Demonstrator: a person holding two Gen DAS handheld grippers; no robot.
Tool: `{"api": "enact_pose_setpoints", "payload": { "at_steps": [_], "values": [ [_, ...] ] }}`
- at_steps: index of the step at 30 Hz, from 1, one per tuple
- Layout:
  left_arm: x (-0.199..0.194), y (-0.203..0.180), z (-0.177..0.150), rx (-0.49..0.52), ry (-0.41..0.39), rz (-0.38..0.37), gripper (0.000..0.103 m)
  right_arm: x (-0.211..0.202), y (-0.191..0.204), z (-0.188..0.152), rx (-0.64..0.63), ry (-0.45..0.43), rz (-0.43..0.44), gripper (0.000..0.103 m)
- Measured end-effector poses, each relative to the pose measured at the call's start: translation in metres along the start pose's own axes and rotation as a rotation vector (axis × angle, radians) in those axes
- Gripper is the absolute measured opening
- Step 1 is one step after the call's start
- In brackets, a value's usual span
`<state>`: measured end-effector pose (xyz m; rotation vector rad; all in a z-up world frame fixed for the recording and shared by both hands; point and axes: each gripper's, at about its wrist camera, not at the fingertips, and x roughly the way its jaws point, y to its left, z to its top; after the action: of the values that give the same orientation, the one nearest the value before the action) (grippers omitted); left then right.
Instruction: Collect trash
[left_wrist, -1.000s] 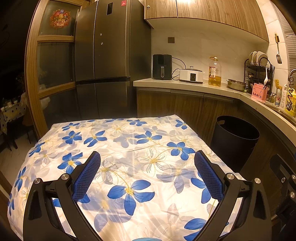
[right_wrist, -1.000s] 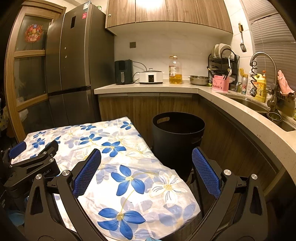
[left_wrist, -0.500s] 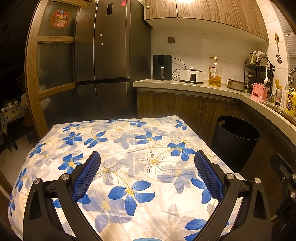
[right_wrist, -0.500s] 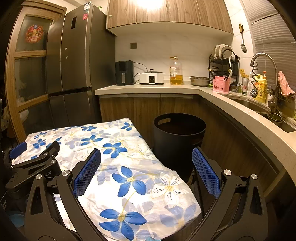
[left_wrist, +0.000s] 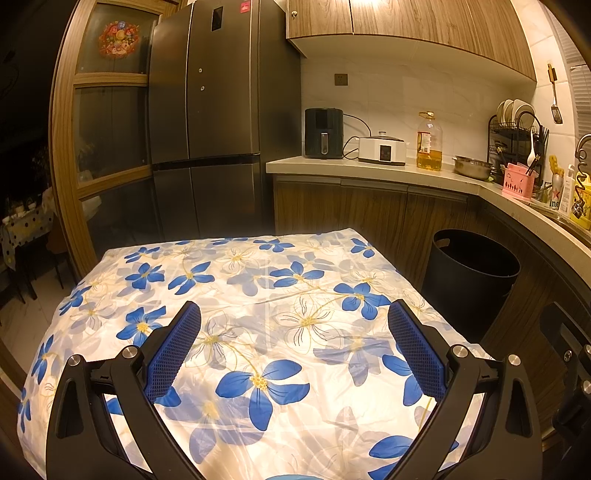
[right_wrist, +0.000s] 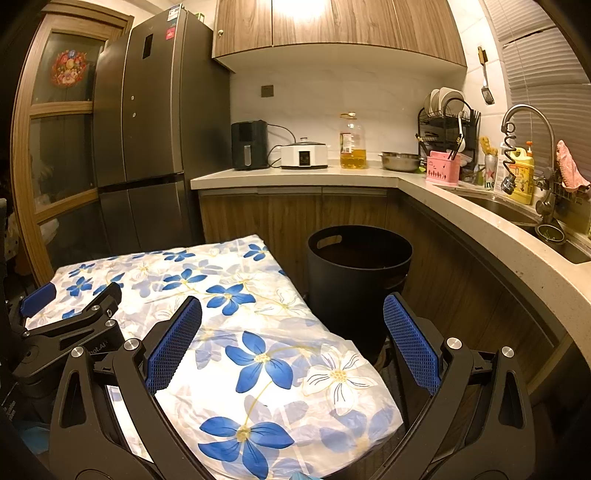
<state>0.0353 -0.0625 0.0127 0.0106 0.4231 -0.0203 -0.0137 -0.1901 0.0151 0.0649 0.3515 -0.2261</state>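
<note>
A black round trash bin (left_wrist: 472, 273) stands on the floor just right of a table under a blue-flowered cloth (left_wrist: 258, 280). My left gripper (left_wrist: 293, 314) hovers open over the cloth's near half, nothing between its blue pads (left_wrist: 173, 347). Open too, my right gripper (right_wrist: 292, 307) hangs over the table's right corner, with the bin (right_wrist: 358, 280) straight ahead past its fingers. The left gripper (right_wrist: 72, 295) shows at the left of the right wrist view. No trash shows on the cloth (right_wrist: 207, 273). A pale blue sliver (left_wrist: 288, 476) at the bottom edge is too cut off to identify.
A dark fridge (left_wrist: 207, 122) stands behind the table. An L-shaped counter (right_wrist: 461, 199) runs behind and right of the bin, carrying an air fryer (right_wrist: 249, 144), a cooker, an oil bottle (right_wrist: 352, 142), a dish rack and a sink (right_wrist: 517, 210). The bin sits tight between table and cabinets.
The right wrist view has shifted very slightly, so the bin sits a touch lower and further right. Both grippers stay open; the left one has not visibly moved.
</note>
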Motion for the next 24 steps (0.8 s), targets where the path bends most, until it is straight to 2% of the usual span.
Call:
{"api": "enact_pose_setpoints", "payload": {
  "at_steps": [5,12,24],
  "values": [
    [0.0021,0.0021,0.0006,0.01,0.001,-0.004,0.097,0.0009,0.0004,-0.0004,0.0,0.002,0.001,0.097],
    [0.0046,-0.0025,-0.0022,0.041,0.012,0.007,0.08,0.0018,0.001,0.0001,0.0,0.001,0.001,0.097],
    [0.0045,-0.002,-0.0041,0.046,0.017,0.02,0.079,0.0036,0.0012,-0.0011,0.002,0.004,0.006,0.097]
  ]
}}
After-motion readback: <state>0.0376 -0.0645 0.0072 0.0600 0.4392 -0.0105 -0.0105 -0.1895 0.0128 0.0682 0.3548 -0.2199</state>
